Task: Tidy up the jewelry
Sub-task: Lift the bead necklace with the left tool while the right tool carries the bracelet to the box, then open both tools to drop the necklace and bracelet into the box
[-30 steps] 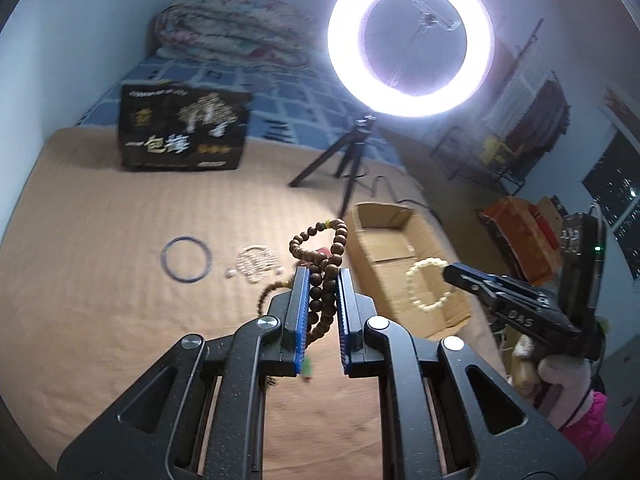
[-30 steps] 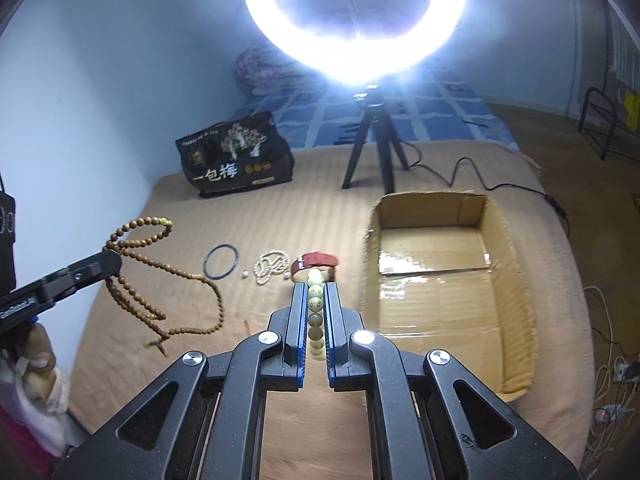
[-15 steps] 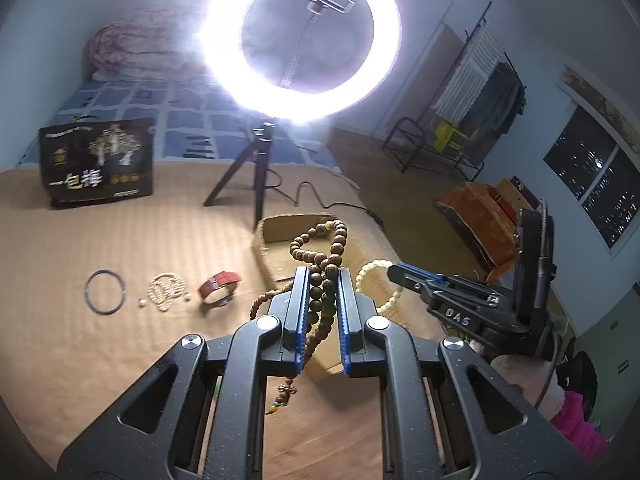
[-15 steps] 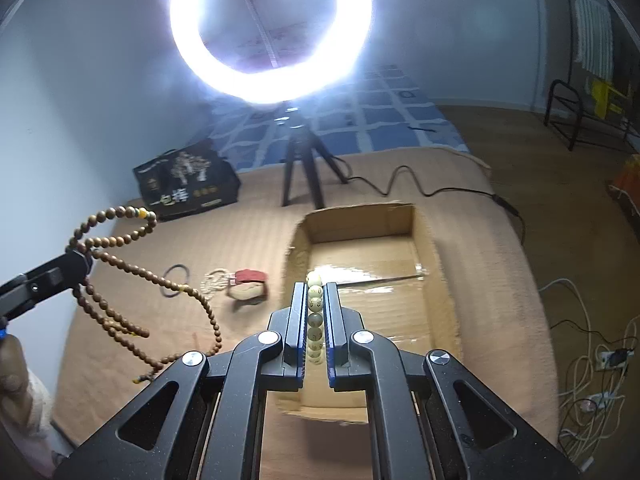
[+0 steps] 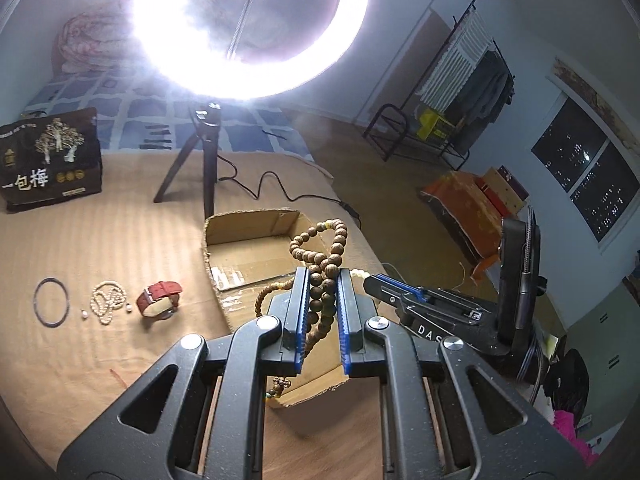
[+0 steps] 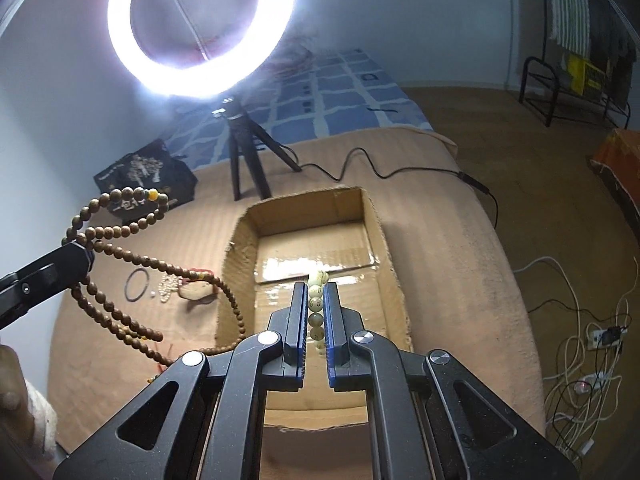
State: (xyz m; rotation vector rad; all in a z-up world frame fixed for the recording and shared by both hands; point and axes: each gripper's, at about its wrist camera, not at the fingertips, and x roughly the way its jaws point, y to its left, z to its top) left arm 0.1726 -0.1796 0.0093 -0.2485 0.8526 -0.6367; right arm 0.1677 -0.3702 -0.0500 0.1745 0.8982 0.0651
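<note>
My left gripper (image 5: 322, 280) is shut on a long brown wooden bead string (image 5: 320, 256), which loops above the pads and dangles below, over the near left corner of the open cardboard box (image 5: 248, 228). My right gripper (image 6: 315, 294) is shut on a pale cream bead bracelet (image 6: 316, 304), held above the inside of the box (image 6: 316, 248). In the right wrist view the left gripper (image 6: 86, 254) enters from the left with the brown beads (image 6: 120, 232) hanging from it. In the left wrist view the right gripper (image 5: 370, 278) reaches in from the right.
On the tan bedspread (image 5: 100, 240) left of the box lie a dark ring bangle (image 5: 51, 301), a small pearl string (image 5: 107, 301) and a red-strapped watch (image 5: 158, 298). A ring light on a tripod (image 5: 206, 152) and a black gift bag (image 5: 50, 160) stand behind. A cable (image 6: 380, 172) trails off the bed's right side.
Both grippers have swung toward the box with their beads still gripped. The box has come closer and more central in both views, and the loose jewelry has slid to the left.
</note>
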